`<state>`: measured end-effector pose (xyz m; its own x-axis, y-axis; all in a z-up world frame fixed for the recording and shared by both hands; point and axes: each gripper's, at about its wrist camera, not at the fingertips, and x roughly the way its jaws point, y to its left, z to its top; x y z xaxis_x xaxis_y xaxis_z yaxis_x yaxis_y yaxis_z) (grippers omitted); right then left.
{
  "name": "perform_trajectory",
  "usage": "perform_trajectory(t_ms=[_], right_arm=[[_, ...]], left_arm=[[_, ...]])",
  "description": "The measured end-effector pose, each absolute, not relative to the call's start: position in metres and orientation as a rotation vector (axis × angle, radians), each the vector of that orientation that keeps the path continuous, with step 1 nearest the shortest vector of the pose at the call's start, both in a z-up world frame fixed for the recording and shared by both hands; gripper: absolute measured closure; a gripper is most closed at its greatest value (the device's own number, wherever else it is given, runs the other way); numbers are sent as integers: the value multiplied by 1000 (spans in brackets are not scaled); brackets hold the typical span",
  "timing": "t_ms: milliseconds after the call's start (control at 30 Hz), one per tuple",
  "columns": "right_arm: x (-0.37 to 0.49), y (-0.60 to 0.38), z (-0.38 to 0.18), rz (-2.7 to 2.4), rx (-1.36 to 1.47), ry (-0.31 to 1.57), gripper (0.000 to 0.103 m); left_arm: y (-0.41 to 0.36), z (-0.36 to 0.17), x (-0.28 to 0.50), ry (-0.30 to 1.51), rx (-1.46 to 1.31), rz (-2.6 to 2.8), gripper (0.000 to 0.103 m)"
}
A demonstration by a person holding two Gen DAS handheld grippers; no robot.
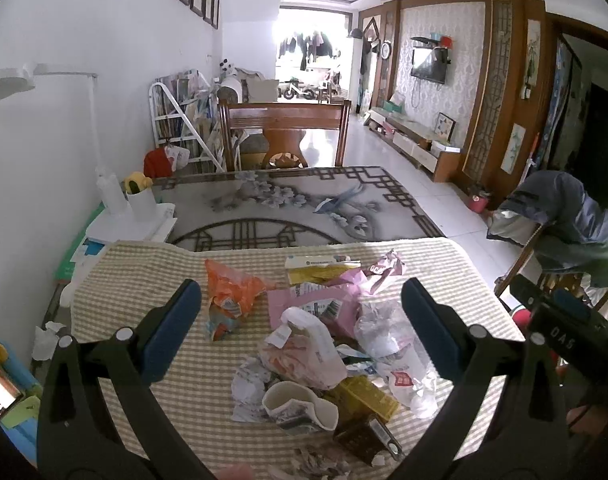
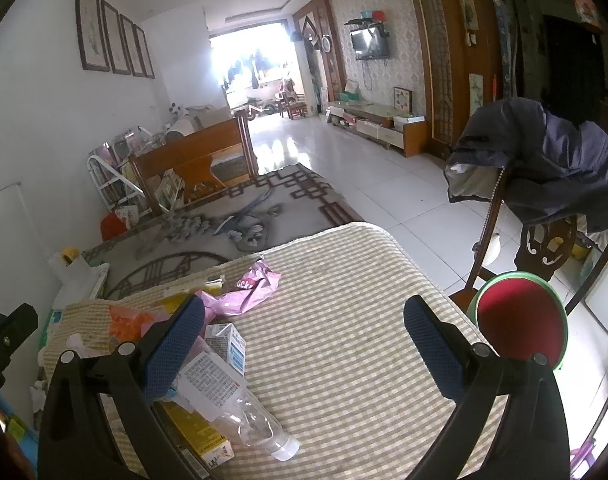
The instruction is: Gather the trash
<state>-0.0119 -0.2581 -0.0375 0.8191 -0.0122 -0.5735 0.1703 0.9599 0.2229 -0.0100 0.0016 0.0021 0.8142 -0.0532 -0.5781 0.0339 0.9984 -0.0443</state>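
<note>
left gripper [image 1: 302, 312] spread wide above the trash pile [image 1: 315, 344], gripping nothing. right gripper [image 2: 304, 330] likewise wide apart, nothing between the fingers, over bare checked cloth [image 2: 343, 320]. trash heaped on that cloth: orange wrapper [image 1: 232, 292], pink bag [image 1: 323, 300], crushed paper cup [image 1: 300, 406], clear plastic bottle [image 2: 240, 408] lying flat beside a small carton [image 2: 228, 344]. red bin [image 2: 519, 320] just off the table's right edge, beside a jacket-draped chair [image 2: 551, 160].

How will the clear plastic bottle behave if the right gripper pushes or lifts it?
The clear plastic bottle lies on its side on the checked cloth, so it may roll. It looks empty, so probably light. Its thin wall may dent when squeezed.
</note>
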Motion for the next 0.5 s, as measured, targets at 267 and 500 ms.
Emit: perform_trajectory(t_ms=[267, 500], right_arm=[[-15, -261, -42, -94, 265, 620, 7], [-13, -251, -41, -84, 238, 624, 7]], left_arm=[[4, -3, -10, 629, -43, -44, 5], [13, -10, -10, 650, -53, -30, 5]])
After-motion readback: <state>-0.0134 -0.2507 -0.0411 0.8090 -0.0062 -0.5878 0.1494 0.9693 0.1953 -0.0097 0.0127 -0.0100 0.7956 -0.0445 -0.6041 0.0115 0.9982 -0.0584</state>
